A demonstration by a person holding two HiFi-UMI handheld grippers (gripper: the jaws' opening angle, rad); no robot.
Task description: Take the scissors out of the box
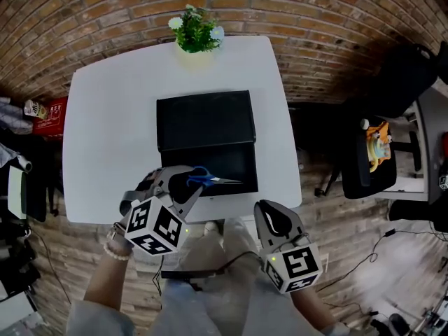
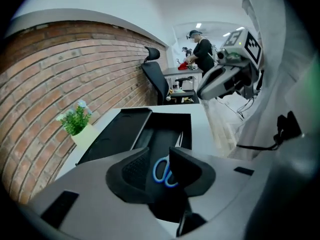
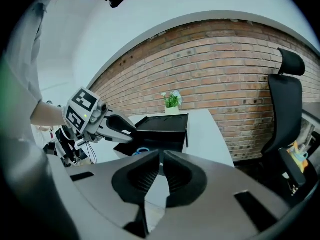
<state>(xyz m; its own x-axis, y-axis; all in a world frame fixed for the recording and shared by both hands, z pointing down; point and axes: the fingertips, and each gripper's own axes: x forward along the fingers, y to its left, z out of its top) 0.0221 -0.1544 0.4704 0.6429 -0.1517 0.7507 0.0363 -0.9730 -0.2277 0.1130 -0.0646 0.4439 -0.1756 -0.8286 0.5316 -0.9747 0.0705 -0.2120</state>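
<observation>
Currently, blue-handled scissors [image 1: 212, 180] flat in open black box [image 1: 231, 161], blades pointing right, left gripper [image 2: 159, 153] jaws spread, handles between them, right gripper [image 3: 161, 156] jaws pressed together, empty.

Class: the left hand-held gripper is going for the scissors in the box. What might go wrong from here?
1. The left hand-held gripper hangs open over the blue handles of the scissors; gripped there, the blades may swing or slip out.
2. Its jaws are close to the wall of the box and might snag and drag it.
</observation>
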